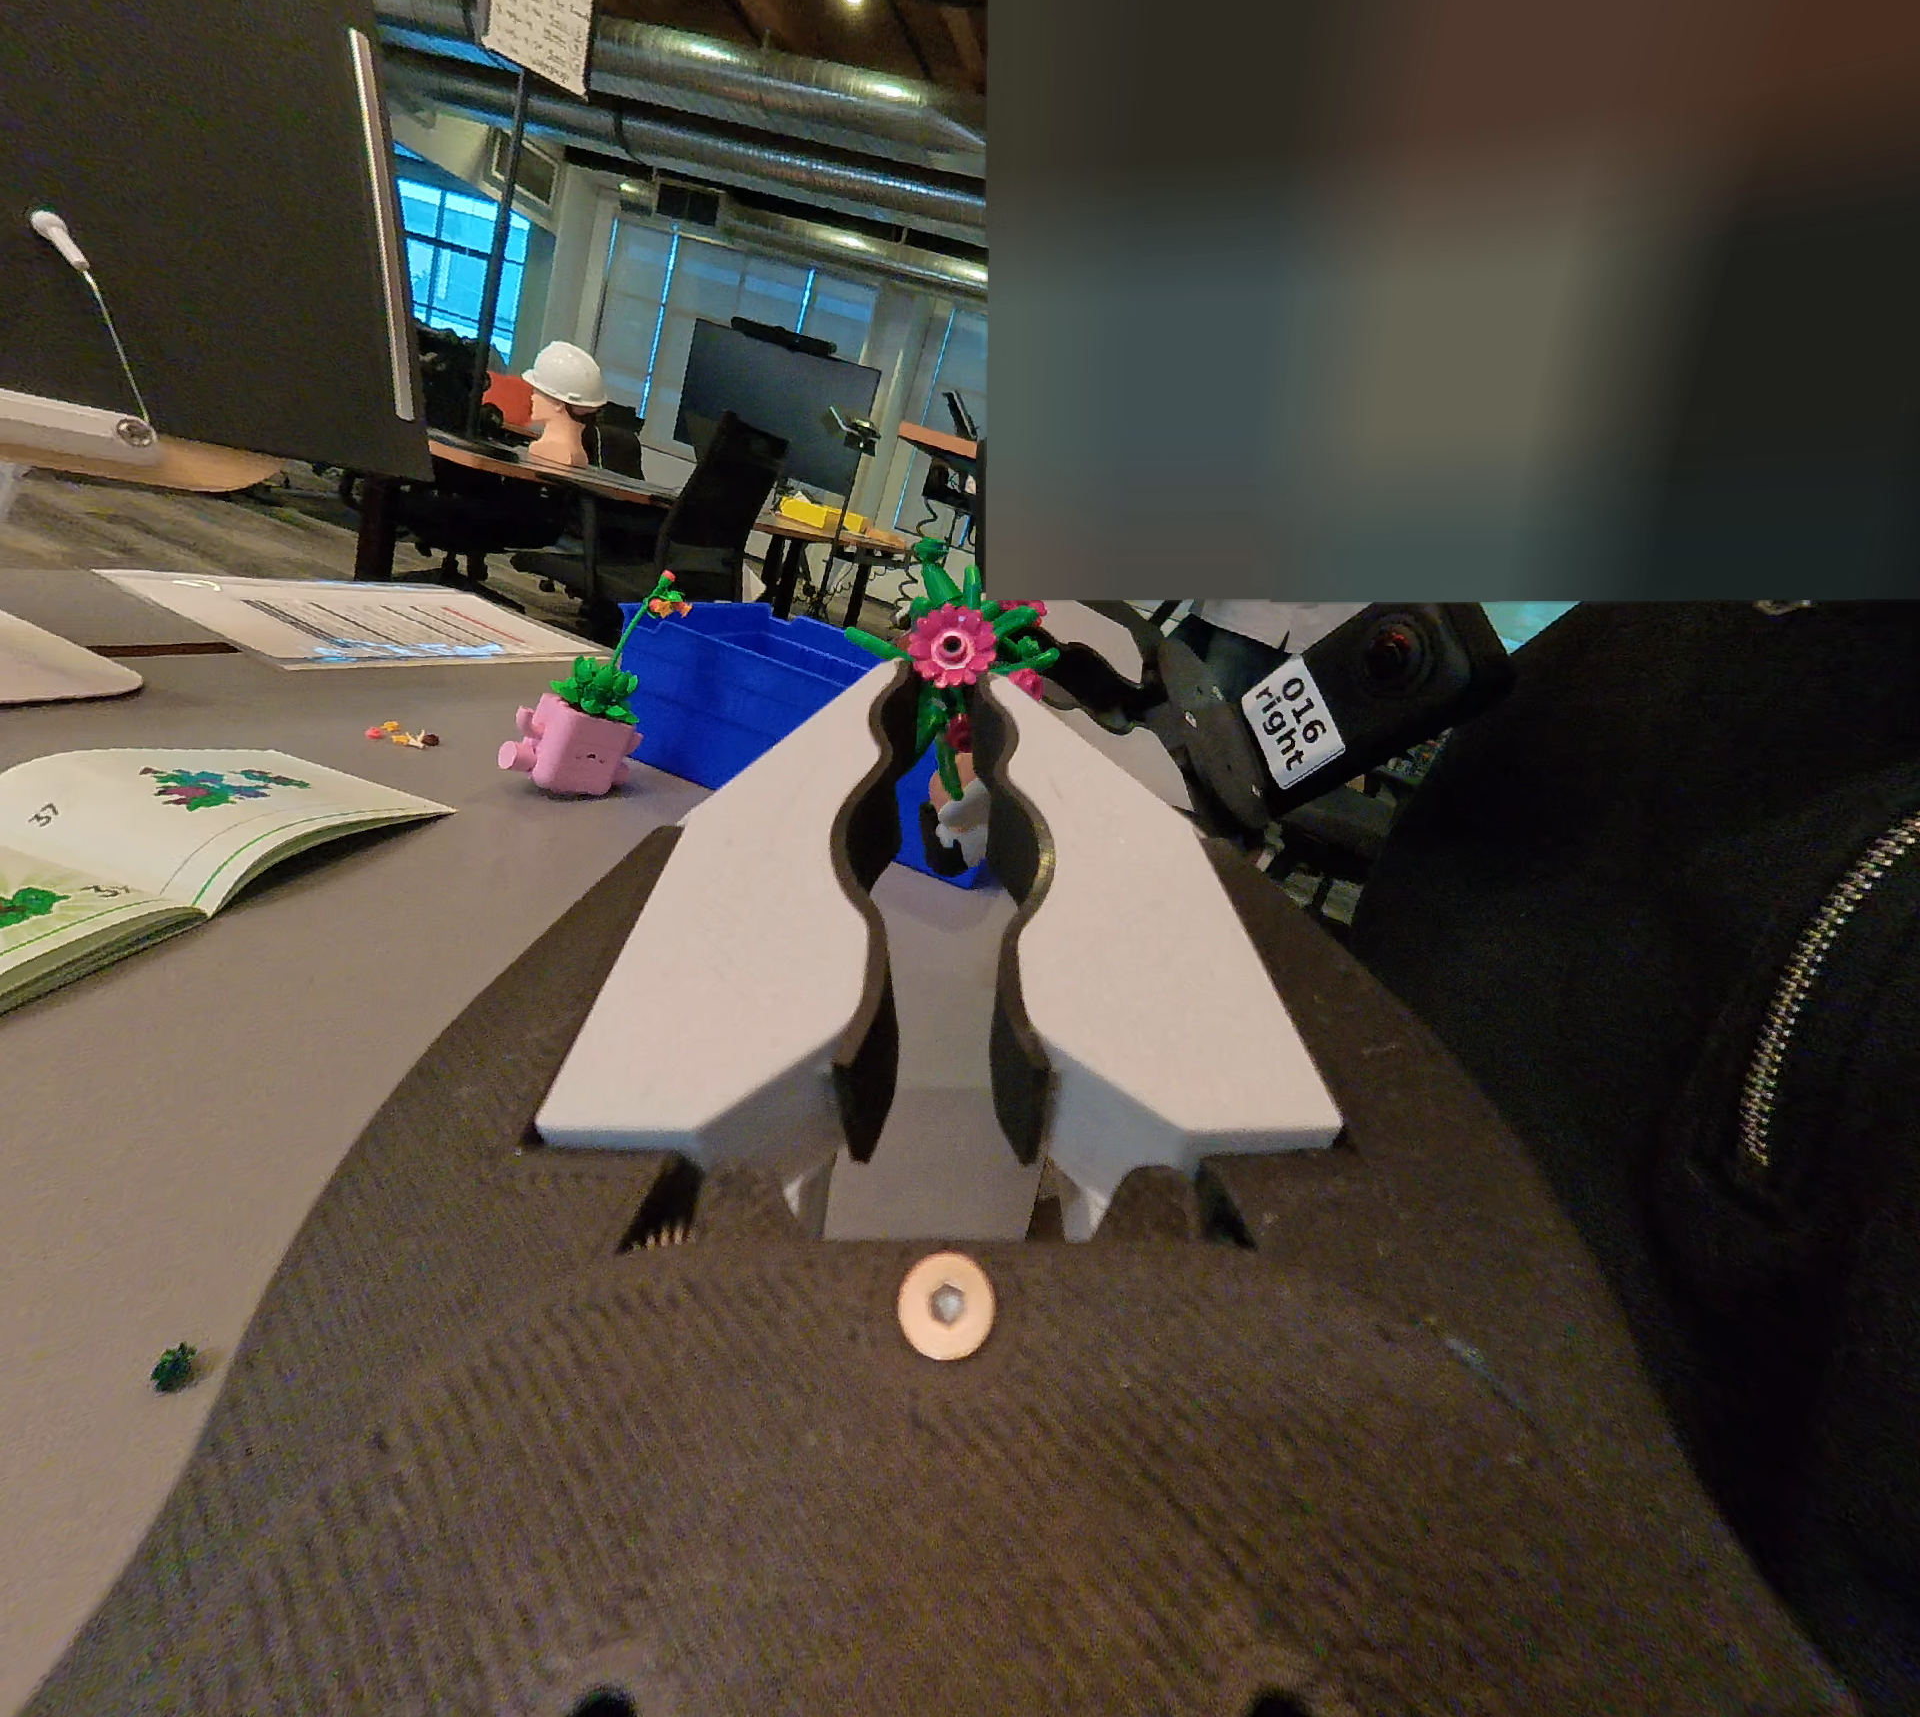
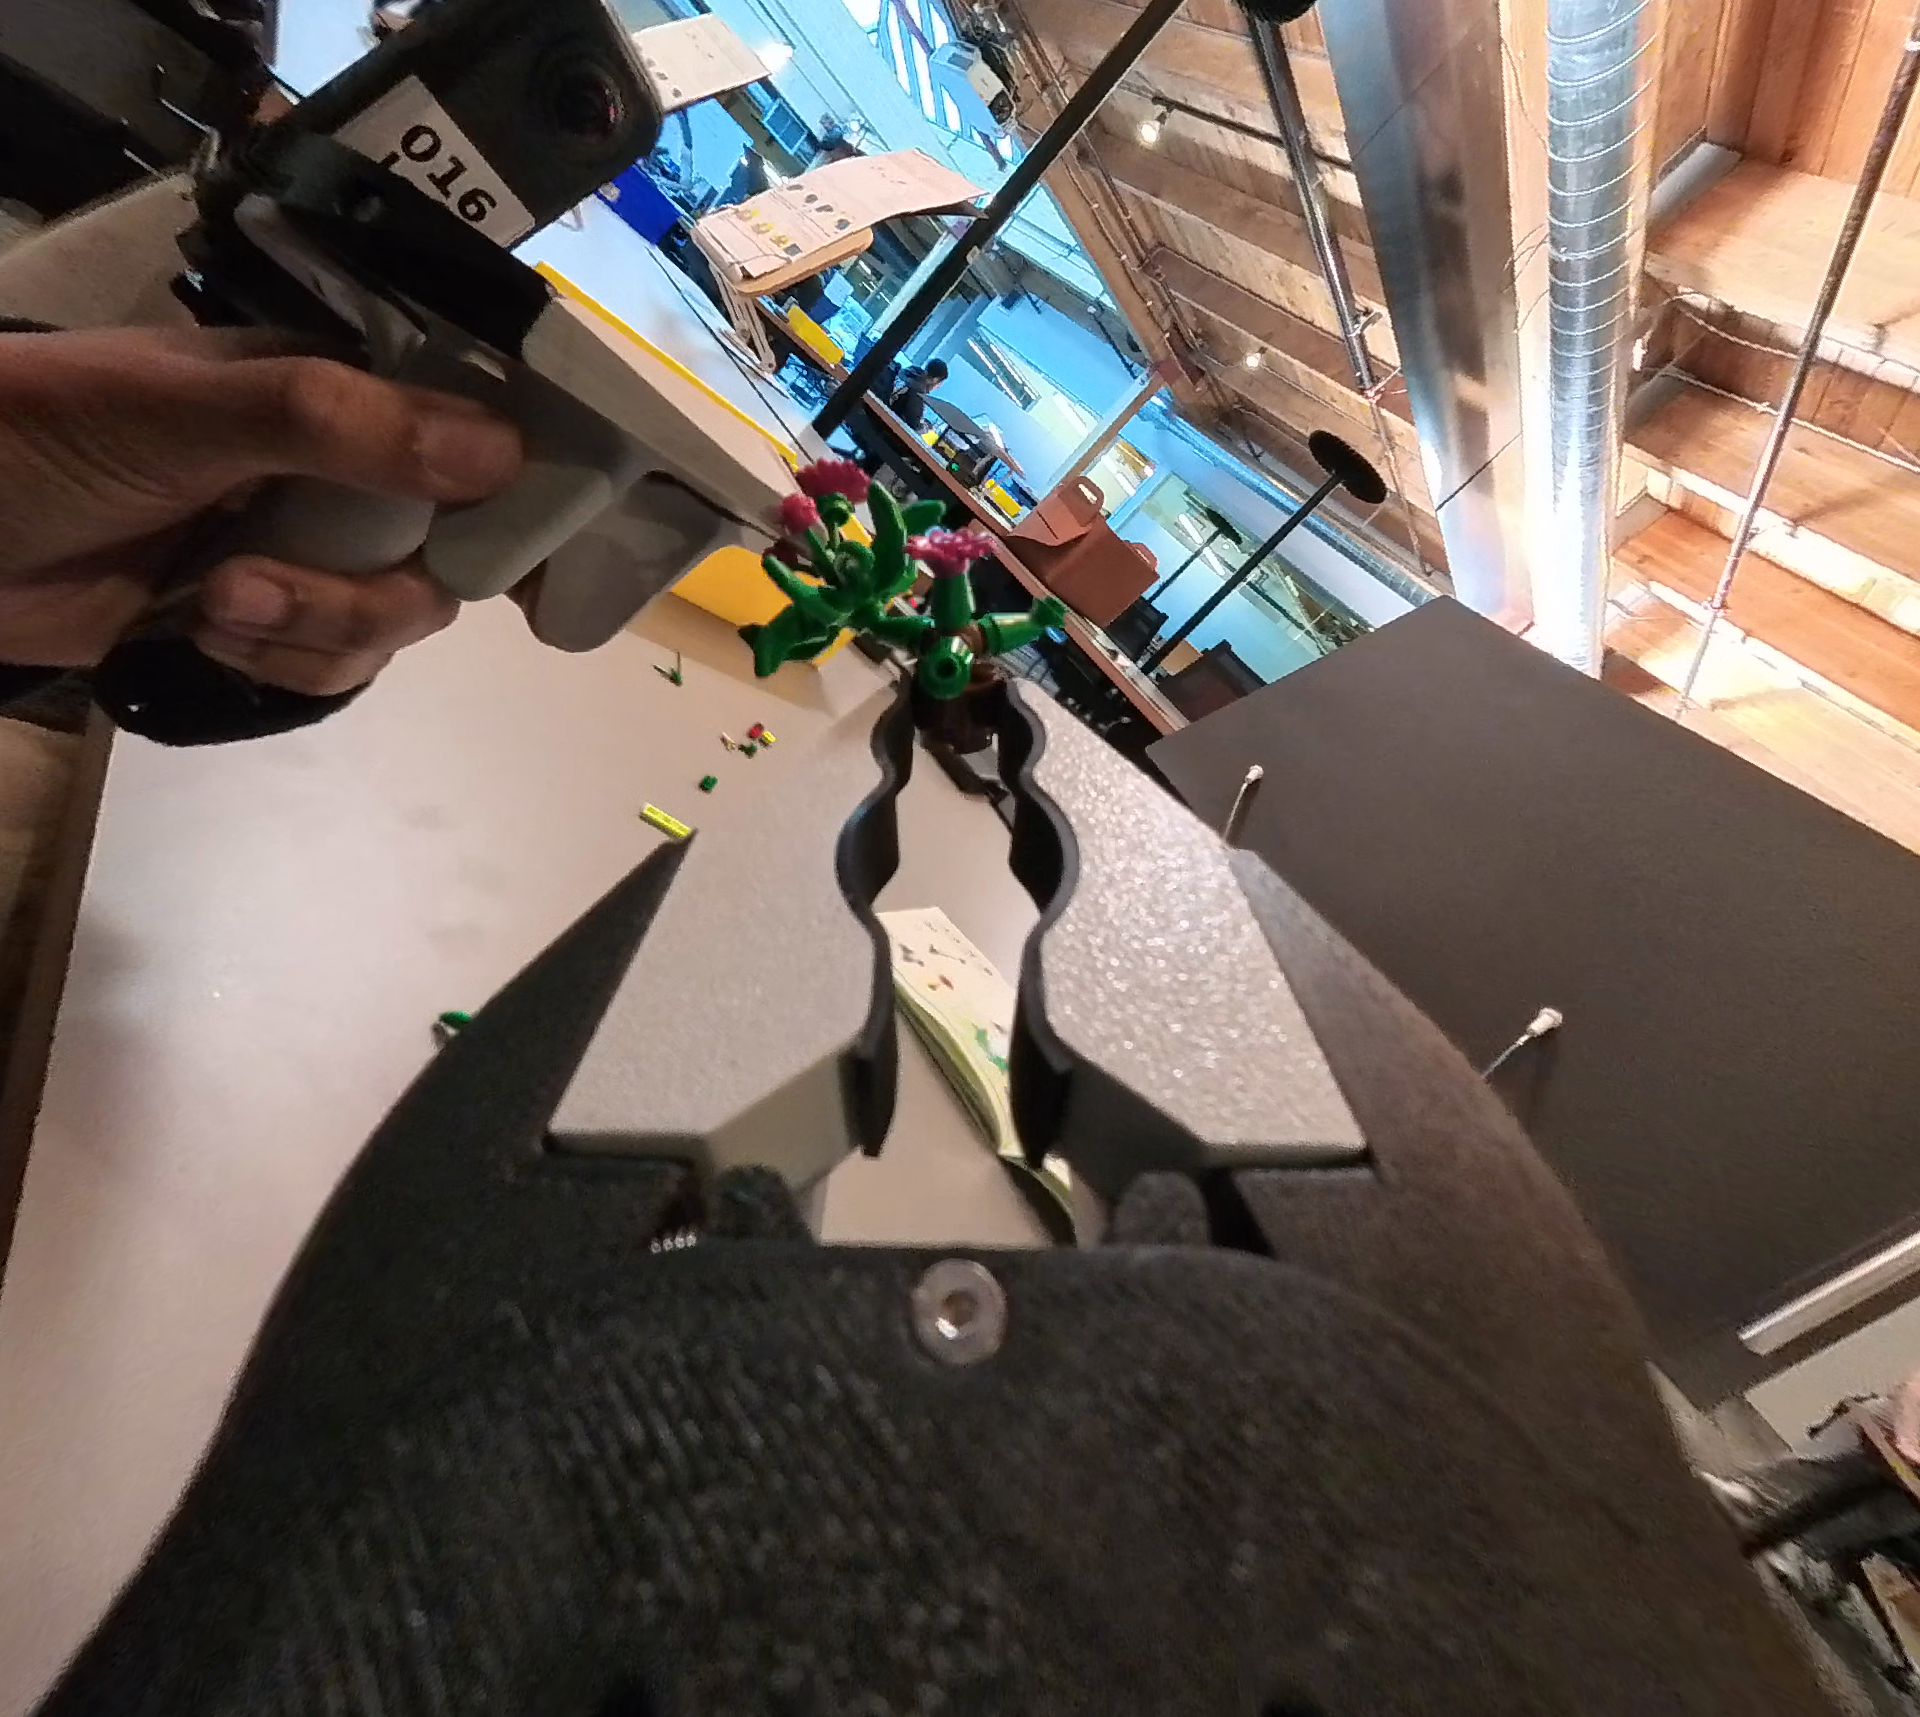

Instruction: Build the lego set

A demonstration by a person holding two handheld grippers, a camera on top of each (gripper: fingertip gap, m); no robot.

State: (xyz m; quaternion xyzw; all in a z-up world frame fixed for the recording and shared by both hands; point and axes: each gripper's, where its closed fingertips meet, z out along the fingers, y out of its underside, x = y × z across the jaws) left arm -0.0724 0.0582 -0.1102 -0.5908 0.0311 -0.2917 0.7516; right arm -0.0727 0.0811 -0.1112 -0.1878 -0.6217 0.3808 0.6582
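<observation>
A lego plant (image 2: pixel 883 587) with green leaves and pink flowers is held up above the grey table (image 2: pixel 260 940). My right gripper (image 2: pixel 956 717) is shut on its brown base. My left gripper (image 1: pixel 948 680) comes in from the left in the right wrist view (image 2: pixel 769 524), held by a hand. Its tips are closed on a pink flower (image 1: pixel 951 649) at the top of the plant; the stem runs down between its fingers. The right gripper also shows in the left wrist view (image 1: pixel 1101 680), just right of the plant.
A pink lego pot with a plant (image 1: pixel 577 748) stands before a blue bin (image 1: pixel 748 680). An open instruction booklet (image 1: pixel 177 826) lies at the left. Small loose pieces (image 1: pixel 405 735) (image 2: pixel 748 737) and a green piece (image 1: pixel 175 1366) lie on the table. A black panel (image 2: pixel 1558 888) stands at the table's end. The tips of both grippers are at nearly the same place.
</observation>
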